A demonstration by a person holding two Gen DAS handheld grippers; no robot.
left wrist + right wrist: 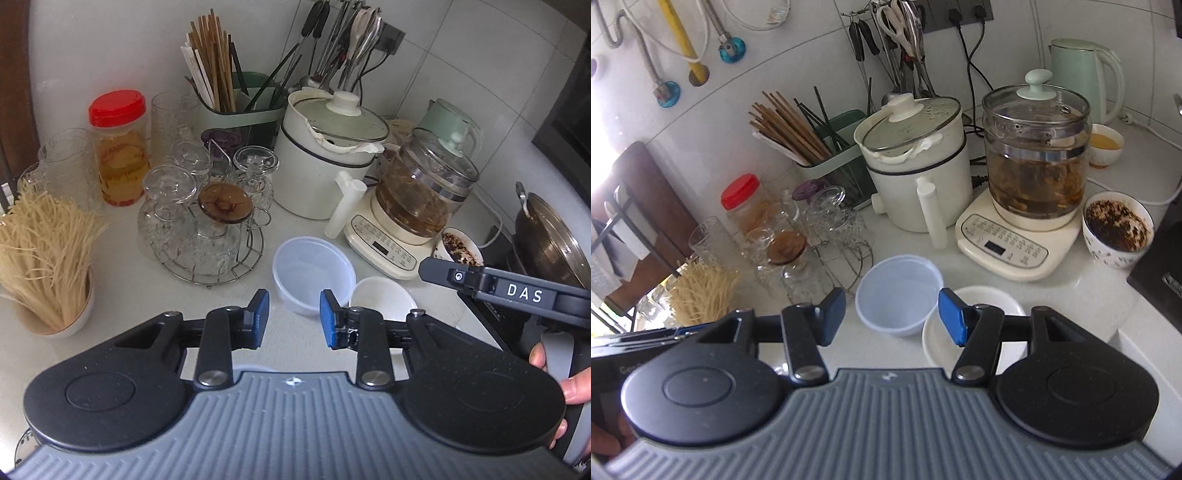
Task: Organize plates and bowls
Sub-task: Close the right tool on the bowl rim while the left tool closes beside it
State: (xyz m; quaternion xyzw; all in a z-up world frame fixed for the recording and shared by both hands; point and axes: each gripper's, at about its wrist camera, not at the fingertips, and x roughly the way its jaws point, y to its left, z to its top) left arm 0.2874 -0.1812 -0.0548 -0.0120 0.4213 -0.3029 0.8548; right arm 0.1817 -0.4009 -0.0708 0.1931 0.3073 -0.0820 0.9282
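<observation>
- left gripper (294,319) gapes wide, holding nothing; plastic bowl (313,269) just ahead of it.
- right gripper (892,316) likewise spread and unladen, white plate (982,325) under its right finger.

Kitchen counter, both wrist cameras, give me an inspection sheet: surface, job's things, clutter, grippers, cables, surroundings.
Surface: white counter, crowded toward the wall.
Job's things: clear plastic bowl upright and empty; white plate beside it on its right, touching or nearly so.
Clutter: glasses on a wire rack, red-lidded jar, chopstick holder, white pot, glass kettle on its base, dirty cup, noodles in a bowl.
Grippers: left gripper open, holding nothing; right gripper open, holding nothing, fingers either side of the plastic bowl's near rim.
Cables: black cords run down from the wall socket.
Surroundings: tiled wall, hanging utensils, wok at right.
</observation>
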